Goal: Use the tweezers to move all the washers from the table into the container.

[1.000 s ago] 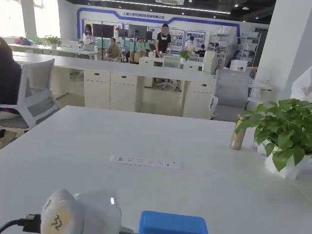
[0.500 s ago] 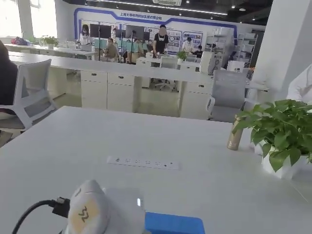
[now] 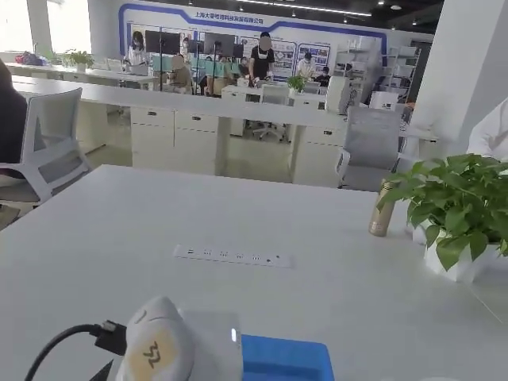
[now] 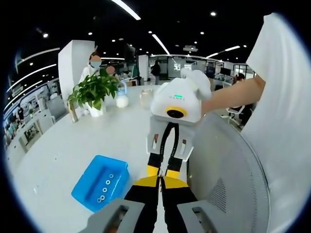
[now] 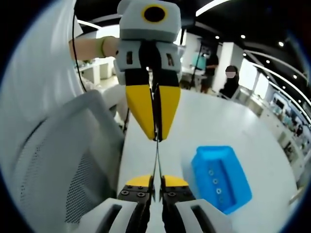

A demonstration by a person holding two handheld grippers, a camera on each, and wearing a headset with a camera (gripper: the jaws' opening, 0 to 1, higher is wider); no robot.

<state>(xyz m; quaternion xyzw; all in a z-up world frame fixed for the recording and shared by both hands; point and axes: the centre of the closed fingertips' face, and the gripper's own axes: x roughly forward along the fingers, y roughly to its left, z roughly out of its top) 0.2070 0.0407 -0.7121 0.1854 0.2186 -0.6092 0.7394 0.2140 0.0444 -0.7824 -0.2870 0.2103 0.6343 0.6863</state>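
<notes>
A white table [image 3: 119, 238] is stretching far ahead, and a blue container [image 4: 99, 182] is sitting at its near edge. Beside it, the left gripper [image 4: 160, 182] and right gripper [image 5: 156, 182] are facing tip to tip. Each is pinching one end of the thin tweezers [image 5: 156, 160], jaws narrow, probably handing over or re-seating the tool. Several washers [image 4: 104, 187] are lying inside the container.

Both grippers have white moulded housings and yellow-tipped jaws. The right gripper [image 4: 163, 171] carries a green indicator lamp. The left gripper [image 5: 156, 138] has black side screws. One housing [image 3: 171, 341] bears a dark zigzag logo and a black cable [image 3: 63, 345]. The person wears a white short-sleeved top [image 4: 286, 121].
</notes>
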